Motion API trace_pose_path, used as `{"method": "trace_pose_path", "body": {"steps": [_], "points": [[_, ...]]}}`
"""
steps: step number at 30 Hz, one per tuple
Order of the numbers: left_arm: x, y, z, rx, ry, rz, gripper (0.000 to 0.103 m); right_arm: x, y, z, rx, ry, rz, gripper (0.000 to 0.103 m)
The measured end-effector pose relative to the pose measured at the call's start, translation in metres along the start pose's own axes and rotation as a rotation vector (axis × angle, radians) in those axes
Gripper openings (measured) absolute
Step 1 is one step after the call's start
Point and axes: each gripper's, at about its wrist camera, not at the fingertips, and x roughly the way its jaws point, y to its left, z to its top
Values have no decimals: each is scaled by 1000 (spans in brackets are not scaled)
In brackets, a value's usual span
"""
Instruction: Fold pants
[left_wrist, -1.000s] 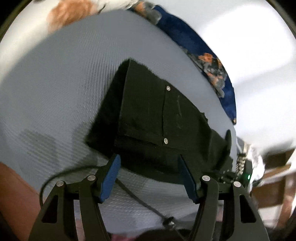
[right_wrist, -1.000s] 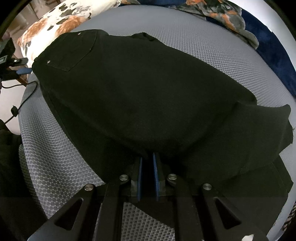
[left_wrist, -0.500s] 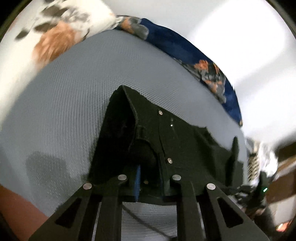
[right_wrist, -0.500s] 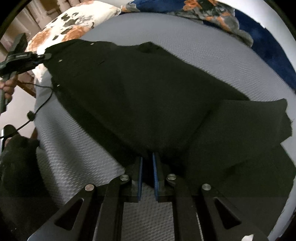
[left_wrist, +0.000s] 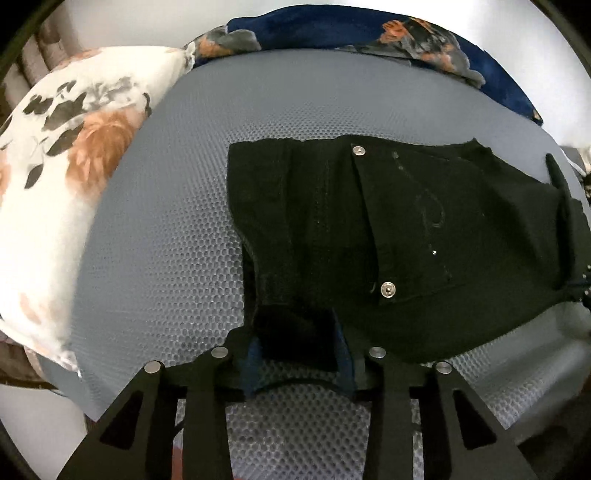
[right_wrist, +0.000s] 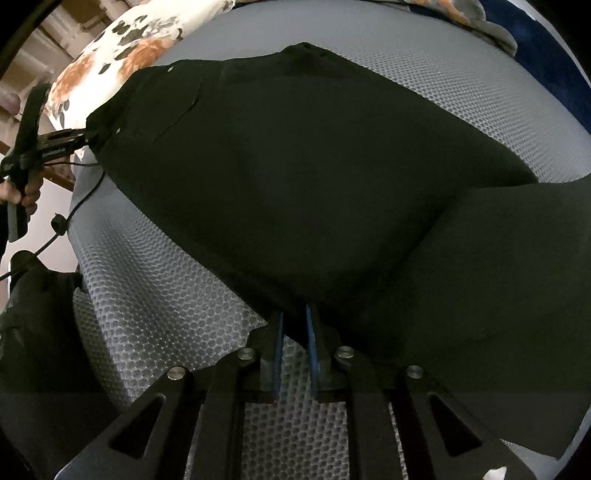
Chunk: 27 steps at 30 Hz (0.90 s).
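- Across the grey mesh bed (left_wrist: 177, 229), the black pants (right_wrist: 295, 166) lay spread, waistband end toward the floral pillow (left_wrist: 62, 155), lower legs running off toward the right of the right-wrist view.
- Main risk, by my reading: both grippers pinched only the near edge of the cloth. Left gripper (left_wrist: 297, 354) was clamped on a bunched fold at the waistband corner; right gripper (right_wrist: 294, 332) was clenched on a thin edge mid-leg. Pulling unevenly could have dragged the whole garment along the mesh instead of folding it.
- Second risk: the legs overlapped loosely at the right, one layer skewed over the other. Lifting from there would likely have set a crooked crease.
- Smaller risk: a black cable (right_wrist: 70, 206) trailed near the waistband corner; a wide sweep of the left gripper might have snagged it.
- Left-wrist view alone showed the back pocket (left_wrist: 406, 221), its rivets (left_wrist: 388, 289) and the blue floral blanket (left_wrist: 424, 40) at the bed's far side.
- Right-wrist view alone showed the leg overlap, the person's hand (right_wrist: 22, 192) on the left tool, and the full length of cloth between both grips.
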Motion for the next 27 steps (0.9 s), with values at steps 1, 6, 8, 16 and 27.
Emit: {"method": "trace_pose_path", "body": {"steps": [1, 6, 8, 16, 27], "points": [[-5, 4, -1, -2, -3, -4, 45, -1, -1, -1, 10, -4, 7, 17], [-37, 14, -6, 56, -50, 157, 57, -2, -13, -1, 29, -25, 31, 18], [-57, 13, -9, 81, -100, 221, 57, -1, -12, 0, 29, -35, 31, 19], [-88, -88, 2, 294, -304, -38, 57, -6, -22, 5, 74, -54, 60, 17], [-18, -230, 12, 538, -207, -331, 57, -9, -23, 11, 109, -77, 103, 15]]}}
